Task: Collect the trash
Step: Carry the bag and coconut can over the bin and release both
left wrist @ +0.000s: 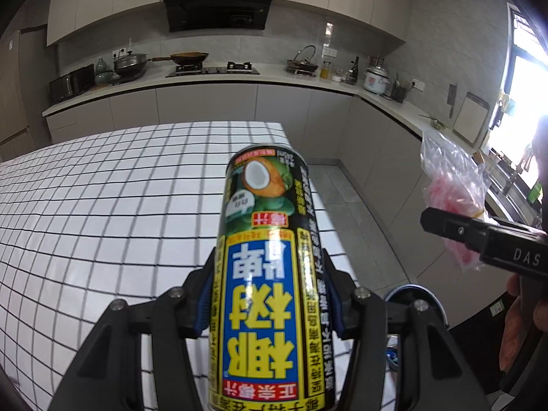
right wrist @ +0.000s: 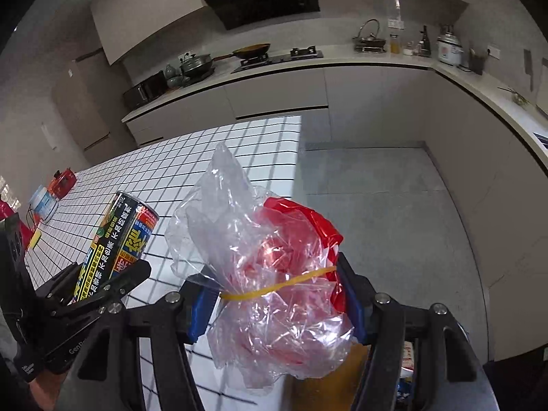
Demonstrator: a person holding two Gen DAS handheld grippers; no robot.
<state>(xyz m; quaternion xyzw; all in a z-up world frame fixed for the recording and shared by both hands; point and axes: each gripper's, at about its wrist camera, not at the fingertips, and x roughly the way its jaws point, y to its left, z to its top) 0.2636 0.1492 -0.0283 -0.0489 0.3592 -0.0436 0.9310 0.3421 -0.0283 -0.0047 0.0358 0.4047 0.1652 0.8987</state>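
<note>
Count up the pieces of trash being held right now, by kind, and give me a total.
Tall yellow, blue and black metal drink can, in the left gripper: 1
Crumpled clear plastic bag with red plastic inside, tied with a yellow rubber band, in the right gripper: 1
Total: 2

Table under a white cloth with a black grid. Black range hood on the wall, above a black gas hob carrying a dark wok with a wooden handle. Left of the hob, a lidded grey steel pot and a black countertop oven. Right along the pale counter: white rice cooker, dark bottle. Grey tiled floor.
</note>
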